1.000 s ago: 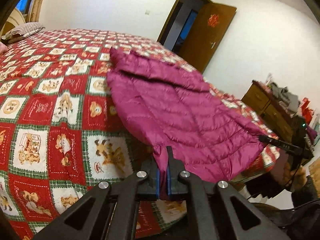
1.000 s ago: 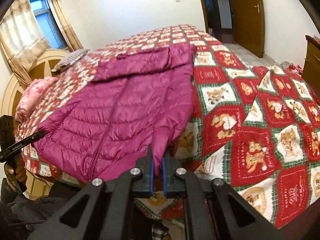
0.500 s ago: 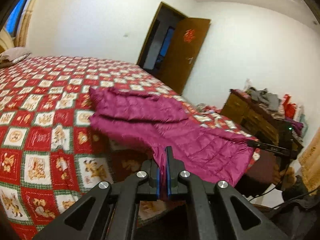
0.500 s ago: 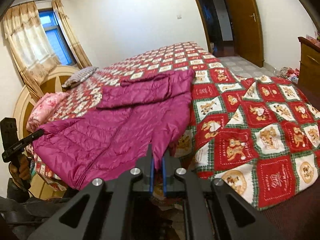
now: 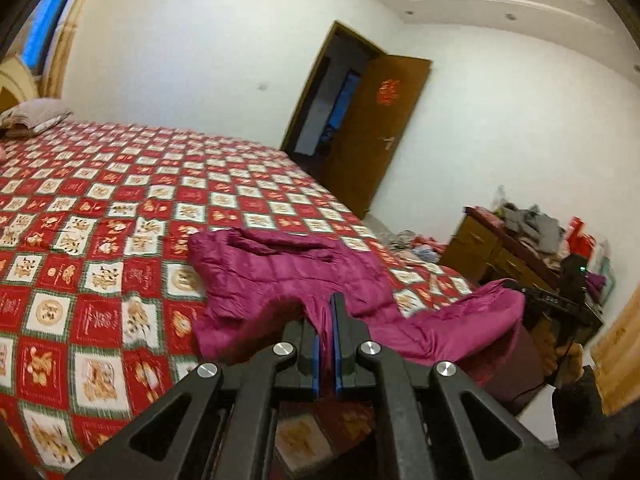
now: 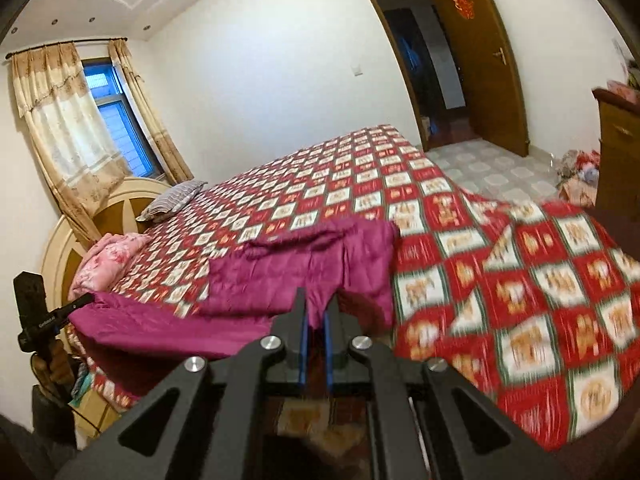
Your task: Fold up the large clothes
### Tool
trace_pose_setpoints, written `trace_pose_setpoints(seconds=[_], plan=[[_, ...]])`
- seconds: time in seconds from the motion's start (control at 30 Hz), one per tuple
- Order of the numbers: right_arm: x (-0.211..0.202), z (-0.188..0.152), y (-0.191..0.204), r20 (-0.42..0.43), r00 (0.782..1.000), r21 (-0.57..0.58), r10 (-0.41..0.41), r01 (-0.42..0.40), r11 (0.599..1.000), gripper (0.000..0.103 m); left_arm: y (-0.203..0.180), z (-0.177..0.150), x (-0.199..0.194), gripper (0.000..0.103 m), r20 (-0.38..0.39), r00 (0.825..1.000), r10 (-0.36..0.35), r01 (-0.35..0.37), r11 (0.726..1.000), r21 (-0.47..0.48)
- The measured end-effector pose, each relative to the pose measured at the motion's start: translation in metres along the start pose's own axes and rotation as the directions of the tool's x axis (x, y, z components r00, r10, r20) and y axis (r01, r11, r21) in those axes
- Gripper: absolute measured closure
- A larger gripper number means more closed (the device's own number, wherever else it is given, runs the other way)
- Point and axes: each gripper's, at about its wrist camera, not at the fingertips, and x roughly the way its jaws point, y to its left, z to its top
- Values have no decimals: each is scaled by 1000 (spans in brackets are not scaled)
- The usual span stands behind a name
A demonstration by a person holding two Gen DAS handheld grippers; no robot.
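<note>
Jacket: a magenta quilted jacket (image 5: 280, 280) lies on the near part of the bed, its far end with the collar resting on the bedspread, its near hem lifted off the bed and hanging between the two grippers.
Left gripper: the left gripper (image 5: 328, 312) is clamped on one hem corner, cloth pinched between its blue pads.
Right gripper: the right gripper (image 6: 316, 312) pinches the other hem corner; in the left wrist view it shows at the right edge, with the hem (image 5: 500, 300) draped from it.
Change: a second ago the jacket lay spread nearly flat across the bed edge; now both corners have risen, the near half sags in a fold, and less of its front shows.
Bed: red, white and green checked bedspread (image 6: 500, 280); a striped pillow (image 6: 176, 200) and a pink quilt (image 6: 108, 256) lie by the headboard.
Cabinet: a wooden cabinet (image 5: 492, 256) by the wall carries a heap of clothes (image 5: 536, 228) on top; its contents cannot be seen.
</note>
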Motion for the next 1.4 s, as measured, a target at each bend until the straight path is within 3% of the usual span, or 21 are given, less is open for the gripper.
trace_pose_setpoints(seconds=[0.3, 0.5, 0.63, 0.87, 1.07, 1.4], plan=[[116, 71, -8, -34, 996, 42, -82, 83, 996, 95, 65, 63, 109, 99, -96, 989, 114, -127, 981, -144], [203, 95, -22, -75, 977, 49, -201, 205, 978, 95, 109, 84, 192, 99, -189, 950, 247, -282, 941, -188], [249, 96, -38, -112, 966, 94, -232, 242, 966, 95, 129, 87, 233, 99, -227, 921, 317, -363, 910, -201], [318, 83, -42, -126, 917, 6, -378, 382, 924, 95, 157, 77, 294, 99, -280, 860, 426, -486, 851, -199], [355, 62, -51, -150, 893, -34, -424, 424, 905, 93, 170, 58, 326, 96, -306, 823, 478, -540, 826, -162], [373, 49, -59, -149, 892, -22, -427, 428, 903, 91, 167, 43, 346, 96, -241, 811, 532, -568, 815, -112]])
